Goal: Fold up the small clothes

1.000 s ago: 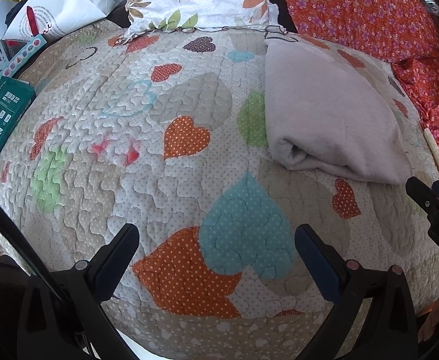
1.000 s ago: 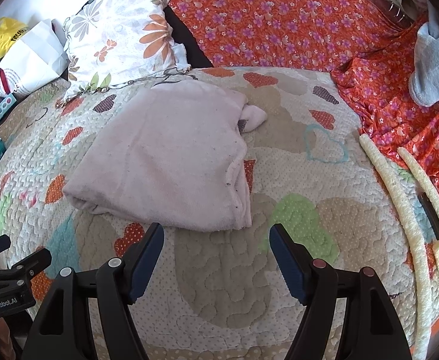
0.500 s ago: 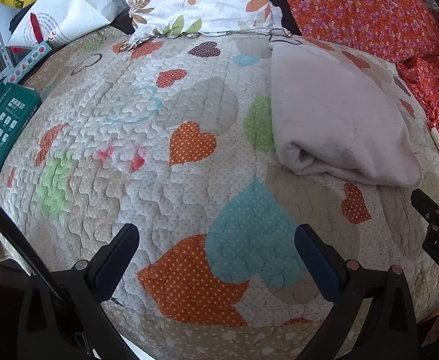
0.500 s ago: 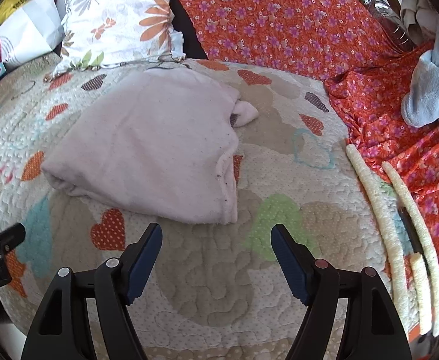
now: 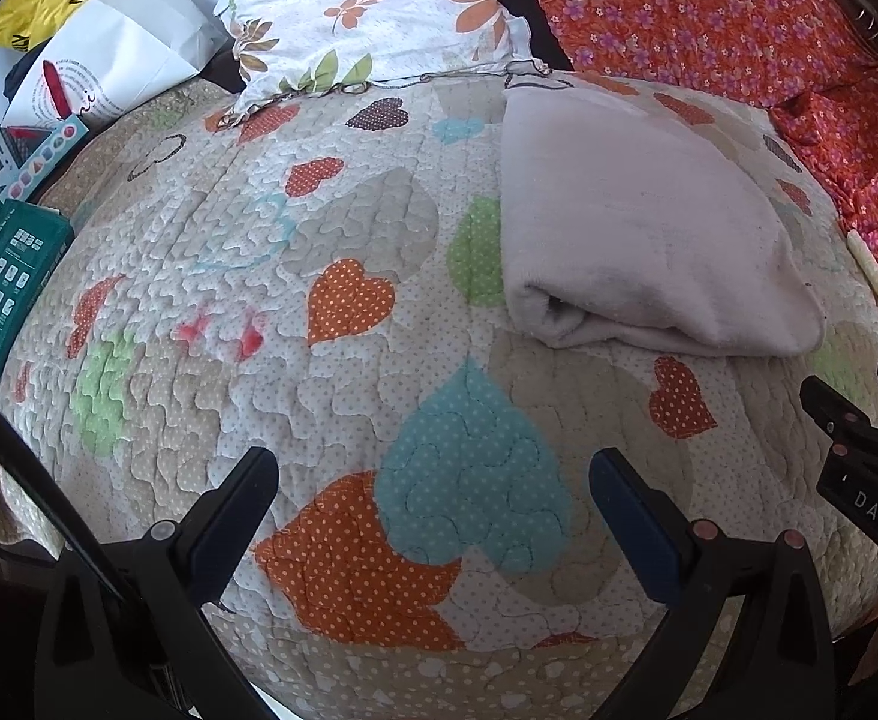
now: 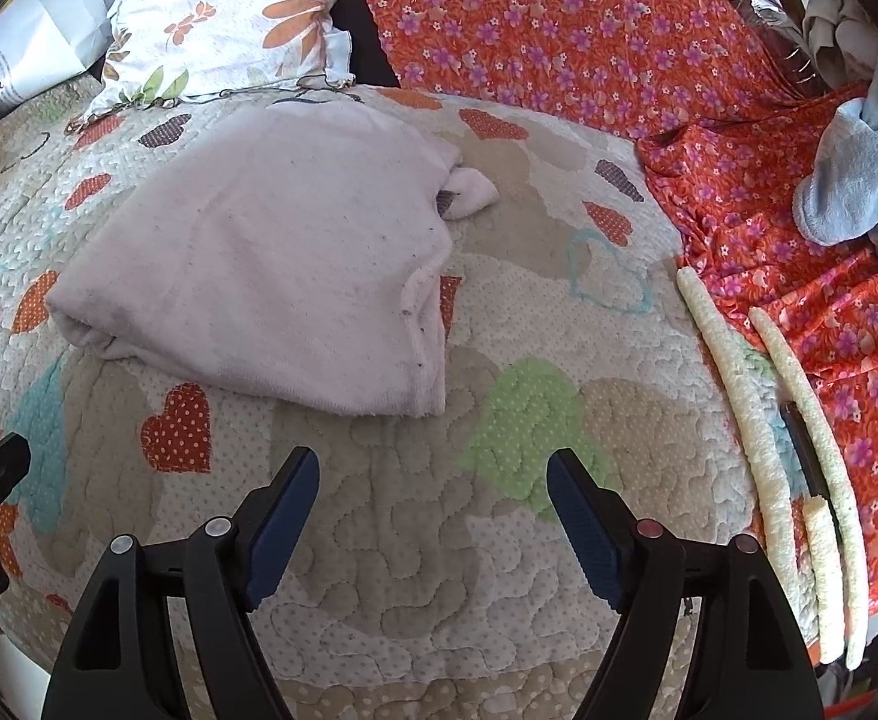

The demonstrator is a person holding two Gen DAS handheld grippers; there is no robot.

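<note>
**Visitor:** Garment (image 6: 271,276) first, then. Where is it, and why does it lie like that?

**Operator:** It's the pale pink one, lying folded on the heart-print quilt (image 6: 379,570), out ahead of both my claws and touching neither. I judge the main folds are done: the layers are stacked flat, with the rolled fold toward my left and the hemmed edge toward my right. One small bit of it pokes out at the far right corner, so it isn't perfectly tidy.

**Visitor:** And your claws?

**Operator:** My right gripper (image 6: 433,510) has just been opening its jaws; they stand wide apart with only bare quilt between them, nothing held. My left gripper (image 5: 433,510) is just as wide and just as empty, over the blue and orange hearts. Both tilt down at the bed, short of the cloth.

**Visitor:** Why hang back there?

**Operator:** I reckon wide jaws near the front edge leave me free either to tuck that stray bit or to leave this piece and fetch another. A grey garment (image 6: 847,180) sits heaped on the orange flowered sheet (image 6: 559,30) at my far right, well apart, which looks like a likely candidate.

**Visitor:** Anything in the way?

**Operator:** Two pale foam strips (image 6: 733,372) lie along the quilt's right edge, beside my path to that heap.
</note>
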